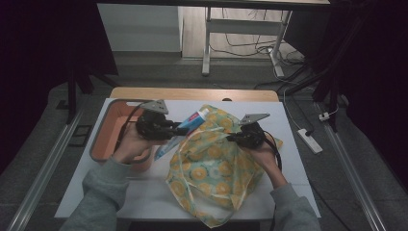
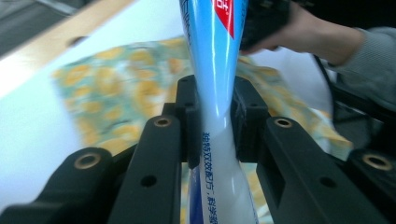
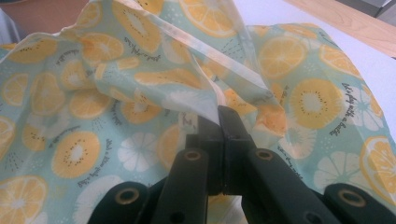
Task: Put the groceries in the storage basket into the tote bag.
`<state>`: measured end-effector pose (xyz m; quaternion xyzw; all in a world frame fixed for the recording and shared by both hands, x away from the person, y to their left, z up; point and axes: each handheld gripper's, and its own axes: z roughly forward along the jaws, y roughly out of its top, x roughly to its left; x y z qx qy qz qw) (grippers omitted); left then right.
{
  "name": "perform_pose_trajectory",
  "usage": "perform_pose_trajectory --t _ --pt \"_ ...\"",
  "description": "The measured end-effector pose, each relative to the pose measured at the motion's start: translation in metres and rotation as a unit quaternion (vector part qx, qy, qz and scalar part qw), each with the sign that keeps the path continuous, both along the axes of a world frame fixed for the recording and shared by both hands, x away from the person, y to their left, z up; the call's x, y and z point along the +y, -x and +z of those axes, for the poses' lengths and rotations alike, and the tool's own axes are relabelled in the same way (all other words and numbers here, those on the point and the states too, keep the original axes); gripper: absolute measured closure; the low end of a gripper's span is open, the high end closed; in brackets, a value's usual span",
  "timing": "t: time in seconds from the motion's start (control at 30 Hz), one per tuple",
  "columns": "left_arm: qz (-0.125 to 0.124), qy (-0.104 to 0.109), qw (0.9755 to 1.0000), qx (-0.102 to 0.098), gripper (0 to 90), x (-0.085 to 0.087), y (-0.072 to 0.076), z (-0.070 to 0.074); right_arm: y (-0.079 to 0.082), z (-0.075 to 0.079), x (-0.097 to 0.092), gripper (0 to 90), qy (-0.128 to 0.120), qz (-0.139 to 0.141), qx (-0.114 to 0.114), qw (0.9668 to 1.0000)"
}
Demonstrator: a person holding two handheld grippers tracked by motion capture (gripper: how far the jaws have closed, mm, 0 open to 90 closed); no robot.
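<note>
The left tool (image 2: 212,116) is clamped on a blue toothpaste tube (image 2: 215,70). The right tool (image 3: 219,123) pinches the fruit-print bag's (image 3: 140,93) rim ahead.

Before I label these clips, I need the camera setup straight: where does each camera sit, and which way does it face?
High view: above the person's side, facing forward and down at the table; both forearms, left gripper and right gripper show.
Left gripper view: rides the left gripper, looking along its jaws, clamped on a toothpaste tube; the other hand beyond.
Right gripper view: rides the right gripper, pinching the fruit-print bag.
All three share the bag.
</note>
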<state>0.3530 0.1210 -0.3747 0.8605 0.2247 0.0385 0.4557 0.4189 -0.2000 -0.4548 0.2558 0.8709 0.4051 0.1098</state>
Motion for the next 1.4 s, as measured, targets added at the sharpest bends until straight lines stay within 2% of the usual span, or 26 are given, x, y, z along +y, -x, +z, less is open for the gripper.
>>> perform_pose_trajectory --t 0.17,0.23,0.37,0.53,0.6,0.73,0.83,0.93,1.13,1.33,1.4 --pt "-0.029 -0.014 0.9994 0.008 75.3 -0.027 -0.002 -0.013 -0.001 0.0 -0.001 89.0 -0.005 -0.001 0.001 1.0" --pt "-0.042 -0.02 0.9989 0.006 75.2 -0.039 -0.003 -0.02 -0.001 0.0 -0.002 89.0 -0.007 -0.002 0.001 1.0" --pt "-0.062 -0.024 0.9978 0.009 75.2 -0.06 -0.005 -0.031 -0.001 0.0 -0.001 89.1 -0.008 -0.001 0.002 1.0" --pt "-0.082 -0.04 0.9958 0.005 75.2 -0.075 -0.009 -0.042 -0.001 0.002 -0.003 89.0 -0.013 -0.002 0.002 0.9999" --pt "-0.087 -0.056 0.9946 0.004 75.1 -0.078 -0.01 -0.048 -0.001 0.002 -0.005 89.0 -0.015 -0.002 0.001 0.9999" --pt "-0.087 -0.087 0.9924 0.007 75.1 -0.081 -0.011 -0.057 -0.001 0.004 -0.009 89.1 -0.031 -0.008 0.006 0.9995" --pt "-0.075 -0.109 0.9911 0.018 75.1 -0.08 -0.013 -0.063 -0.001 0.006 -0.011 89.1 -0.038 -0.01 0.005 0.9992" --pt "-0.069 -0.124 0.9897 0.02 75.1 -0.08 -0.014 -0.066 -0.001 0.008 -0.012 89.1 -0.043 -0.01 0.003 0.999" --pt "-0.07 -0.157 0.9848 0.027 75.1 -0.083 -0.013 -0.073 0.003 0.015 -0.011 89.2 -0.053 -0.008 -0.006 0.9985" --pt "-0.059 -0.177 0.9819 0.031 75.0 -0.095 -0.016 -0.082 0.009 0.024 -0.008 89.4 -0.067 0.001 -0.015 0.9976" --pt "-0.052 -0.191 0.9798 0.028 75.0 -0.099 -0.016 -0.084 0.011 0.026 -0.006 89.4 -0.068 0.003 -0.019 0.9975"
